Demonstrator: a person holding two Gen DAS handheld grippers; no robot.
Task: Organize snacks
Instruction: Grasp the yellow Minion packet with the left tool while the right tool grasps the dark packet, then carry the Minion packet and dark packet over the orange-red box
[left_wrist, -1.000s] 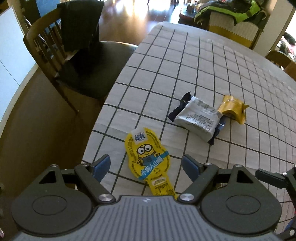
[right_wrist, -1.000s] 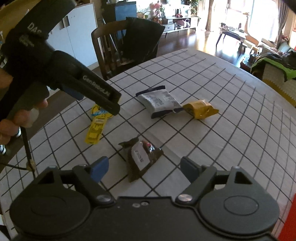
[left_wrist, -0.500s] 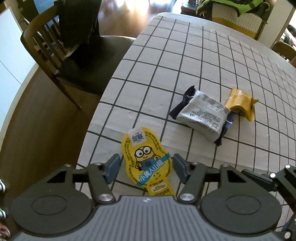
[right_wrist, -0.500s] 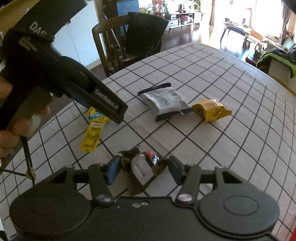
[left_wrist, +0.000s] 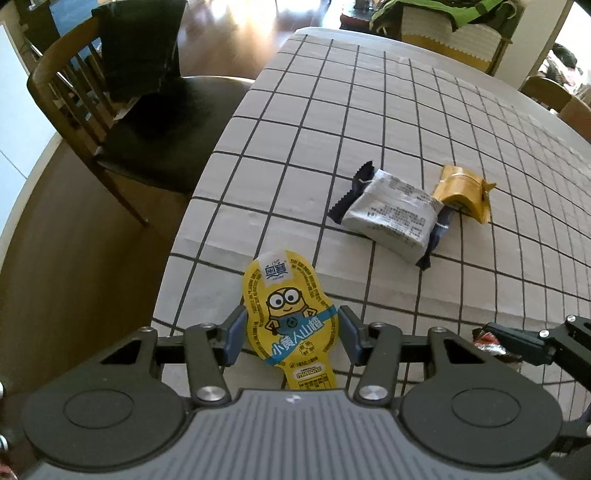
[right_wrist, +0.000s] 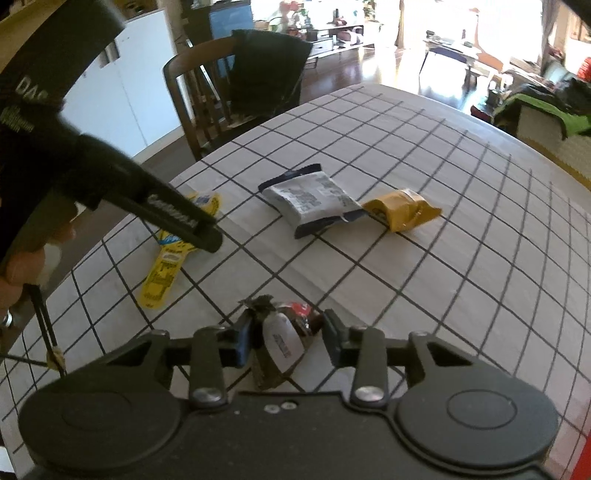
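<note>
Your tabletop (left_wrist: 369, 122), spread with a pale cloth ruled in a dark grid, fills both views; a wooden chair (left_wrist: 74, 110) draped with dark fabric stands at its far-left edge.

Your left gripper (left_wrist: 290, 336) sits low over the near edge, its jaws closed in against the two sides of the yellow Minions pouch (left_wrist: 291, 317). The pouch lies flat on the cloth with its narrow tab toward you. Whether the pads press it or only touch it, you cannot tell from this angle.

Your right gripper (right_wrist: 288, 339) is to the right of the left one, its jaws drawn close on either side of the brown wrapped snack (right_wrist: 282, 332), which rests on the cloth with a white label facing up. Firm contact is likely, though the blur leaves it uncertain.

Farther out, near the middle of the tabletop, lies the silver-grey packet (left_wrist: 393, 214) with dark crimped ends. The small gold wrapped snack (left_wrist: 461, 192) lies just beside its right end, touching or nearly so.
</note>
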